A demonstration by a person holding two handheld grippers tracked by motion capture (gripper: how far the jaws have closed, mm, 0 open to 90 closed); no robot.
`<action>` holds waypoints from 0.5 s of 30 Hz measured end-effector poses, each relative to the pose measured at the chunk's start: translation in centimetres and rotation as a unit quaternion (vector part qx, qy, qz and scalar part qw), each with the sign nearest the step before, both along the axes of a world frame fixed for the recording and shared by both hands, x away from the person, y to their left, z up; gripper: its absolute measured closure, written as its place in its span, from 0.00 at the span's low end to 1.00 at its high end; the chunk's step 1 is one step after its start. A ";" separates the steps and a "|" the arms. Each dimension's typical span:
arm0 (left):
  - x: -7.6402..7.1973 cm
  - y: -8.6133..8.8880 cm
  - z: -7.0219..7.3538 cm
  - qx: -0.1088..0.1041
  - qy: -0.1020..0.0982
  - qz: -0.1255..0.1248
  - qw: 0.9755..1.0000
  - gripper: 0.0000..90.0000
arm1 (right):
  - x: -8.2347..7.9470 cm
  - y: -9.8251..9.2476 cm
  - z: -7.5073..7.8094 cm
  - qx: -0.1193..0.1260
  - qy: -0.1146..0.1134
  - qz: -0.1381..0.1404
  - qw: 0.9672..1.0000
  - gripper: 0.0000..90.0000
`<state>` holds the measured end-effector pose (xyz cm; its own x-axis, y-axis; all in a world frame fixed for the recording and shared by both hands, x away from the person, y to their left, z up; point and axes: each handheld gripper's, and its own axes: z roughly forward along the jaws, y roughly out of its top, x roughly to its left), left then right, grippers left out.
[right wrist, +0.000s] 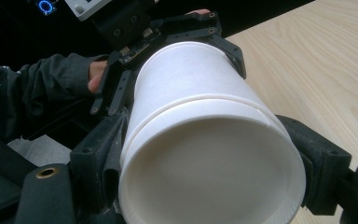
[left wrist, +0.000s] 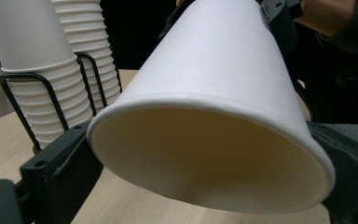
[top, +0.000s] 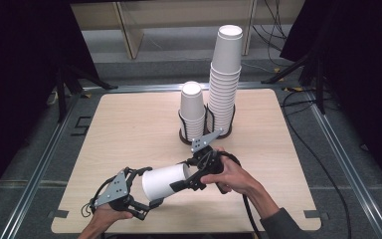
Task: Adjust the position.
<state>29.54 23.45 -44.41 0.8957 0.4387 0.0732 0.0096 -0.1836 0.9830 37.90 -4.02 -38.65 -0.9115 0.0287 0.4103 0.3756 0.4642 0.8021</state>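
We see a white paper cup (top: 165, 181) held on its side above the near part of the light wooden counter (top: 129, 129), between the two claws. The left claw (top: 144, 191) stands at the cup's wide, open rim; in the left gripper view its black jaws flank that rim (left wrist: 205, 154) on either side, and we cannot tell from the frames whether the pads press on the paper or merely stand beside it. The right claw (top: 186, 179) is clamped on the cup's narrow base end; in the right gripper view its jaws bear on both sides of the base (right wrist: 209, 168), and the left claw (right wrist: 168, 51) shows farther off at the opposite end. The person's right hand (top: 231, 174) and left hand (top: 107, 216) come in from the near edge of the counter.

Toward the far side of the counter we note a black wire holder (top: 206, 130) with two compartments. The left compartment carries a short stack of cups (top: 192, 109); the right one carries a tall stack of cups (top: 225, 79), leaning slightly at its top. The held cup lies well apart from both stacks.
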 end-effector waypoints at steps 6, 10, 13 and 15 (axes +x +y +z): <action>0.0 0.2 0.3 0.009 -0.004 -0.008 1.000 0.08 | 0.1 -0.2 -0.1 -0.001 0.013 0.001 1.000 0.26; 0.0 0.2 0.4 0.014 -0.009 -0.012 1.000 0.11 | 0.4 -0.4 -0.3 0.006 0.015 0.010 1.000 0.26; -0.1 0.3 0.5 0.020 -0.010 -0.013 1.000 0.12 | 0.5 -0.4 -0.5 0.009 0.016 0.011 1.000 0.25; -0.1 0.3 0.5 0.025 -0.015 -0.015 0.999 0.12 | 0.5 -0.4 -0.5 0.008 0.023 0.013 1.000 0.25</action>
<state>29.47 23.76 -43.92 0.9058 0.4060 0.1211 -0.0255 -0.2330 0.9722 38.41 -4.45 -39.17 -0.8916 -0.0009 0.4528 0.4013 0.4619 0.7910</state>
